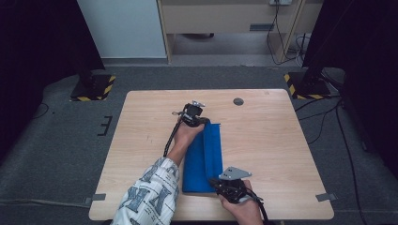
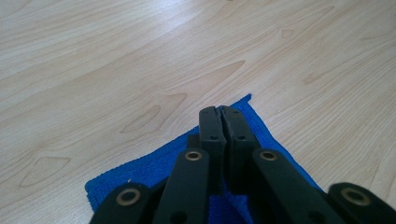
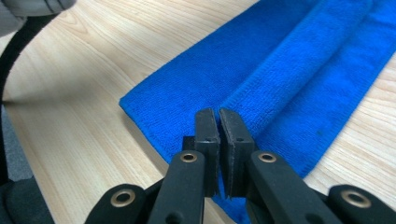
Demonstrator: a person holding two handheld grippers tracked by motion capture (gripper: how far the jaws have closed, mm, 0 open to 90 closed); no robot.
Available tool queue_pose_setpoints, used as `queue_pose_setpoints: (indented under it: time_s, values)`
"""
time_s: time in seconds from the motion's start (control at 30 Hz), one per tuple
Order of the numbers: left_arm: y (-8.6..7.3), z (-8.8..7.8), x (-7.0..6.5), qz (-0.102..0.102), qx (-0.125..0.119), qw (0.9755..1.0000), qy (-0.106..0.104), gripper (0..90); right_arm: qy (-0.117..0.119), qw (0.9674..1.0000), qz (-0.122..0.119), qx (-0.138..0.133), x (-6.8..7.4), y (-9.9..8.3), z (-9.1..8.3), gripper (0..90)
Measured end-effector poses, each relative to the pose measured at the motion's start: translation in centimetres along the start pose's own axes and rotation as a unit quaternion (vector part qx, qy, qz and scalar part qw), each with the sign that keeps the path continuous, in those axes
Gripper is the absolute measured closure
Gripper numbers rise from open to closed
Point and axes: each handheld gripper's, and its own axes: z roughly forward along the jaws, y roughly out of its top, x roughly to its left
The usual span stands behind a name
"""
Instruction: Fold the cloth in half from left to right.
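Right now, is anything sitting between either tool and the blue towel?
Nothing visible does. The left tool is at the far end of the folded blue towel, the right tool at its near end, both with jaws shut right over the cloth. Around the towel there is just bare table.

A lab: hazard-taped stand bases (image 1: 92, 87), floor cables (image 1: 324, 117), bare wooden table (image 1: 267, 136)
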Motion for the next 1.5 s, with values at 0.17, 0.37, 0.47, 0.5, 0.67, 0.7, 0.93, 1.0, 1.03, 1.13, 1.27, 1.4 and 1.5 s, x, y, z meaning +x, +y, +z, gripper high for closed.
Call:
queue_pose_setpoints:
  time_s: [0.17, 0.37, 0.47, 0.5, 0.67, 0.7, 0.93, 1.0, 1.03, 1.13, 1.27, 1.4, 1.5]
  values:
    - [-0.1, 0.3, -0.1, -0.009, 0.0, 0.9999, -0.011, 87.1, -0.002, 1.0, 0.003, 0.003, -0.1, -0.2, 0.0, 86.6]
    - [-0.1, 0.4, -0.3, -0.006, 0.002, 0.9999, -0.014, 86.8, -0.002, 1.0, 0.004, 0.006, -0.1, -0.4, -0.1, 85.6]
    - [0.0, 0.5, -0.4, -0.007, 0.0, 0.9999, -0.015, 86.8, -0.001, 1.0, 0.004, 0.008, -0.1, -0.5, -0.2, 86.2]
    - [0.0, 0.6, -0.5, -0.007, 0.001, 0.9999, -0.015, 86.8, -0.001, 1.0, 0.004, 0.008, -0.1, -0.6, -0.2, 86.5]
    - [-0.1, 0.9, -0.5, -0.008, 0.004, 0.9998, -0.018, 86.4, 0.0, 0.9999, 0.011, 0.012, -0.4, -0.8, -0.1, 84.5]
    - [-0.1, 0.9, -0.6, -0.008, 0.003, 0.9998, -0.019, 86.0, 0.0, 0.9998, 0.011, 0.014, -0.5, -0.8, -0.1, 83.6]
    - [-0.1, 0.9, -0.8, -0.003, -0.01, 0.9997, -0.023, 78.9, -0.004, 0.9994, 0.023, 0.026, -0.7, -1.0, 0.1, 70.6]
    - [-0.1, 1.0, -0.8, -0.004, -0.012, 0.9996, -0.024, 76.9, -0.004, 0.9992, 0.026, 0.03, -0.7, -1.1, 0.1, 68.6]
    - [-0.1, 1.0, -0.7, -0.004, -0.012, 0.9996, -0.024, 75.7, -0.004, 0.9992, 0.026, 0.031, -0.8, -1.1, 0.1, 67.4]
    - [-0.1, 1.0, -0.7, -0.001, -0.016, 0.9996, -0.022, 72.4, -0.01, 0.9991, 0.026, 0.032, -0.9, -1.1, 0.2, 64.3]
    - [-0.1, 1.1, -0.5, -0.003, -0.021, 0.9995, -0.022, 72.1, -0.019, 0.999, 0.031, 0.027, -1.2, -1.1, 0.1, 63.1]
    - [-0.1, 1.0, -0.5, -0.003, -0.023, 0.9994, -0.025, 73.7, -0.022, 0.9987, 0.035, 0.03, -1.4, -1.2, 0.0, 61.6]
    - [-0.2, 1.2, -0.5, -0.004, -0.012, 0.9995, -0.03, 80.9, -0.025, 0.9988, 0.031, 0.028, -1.5, -1.3, 0.0, 62.4]
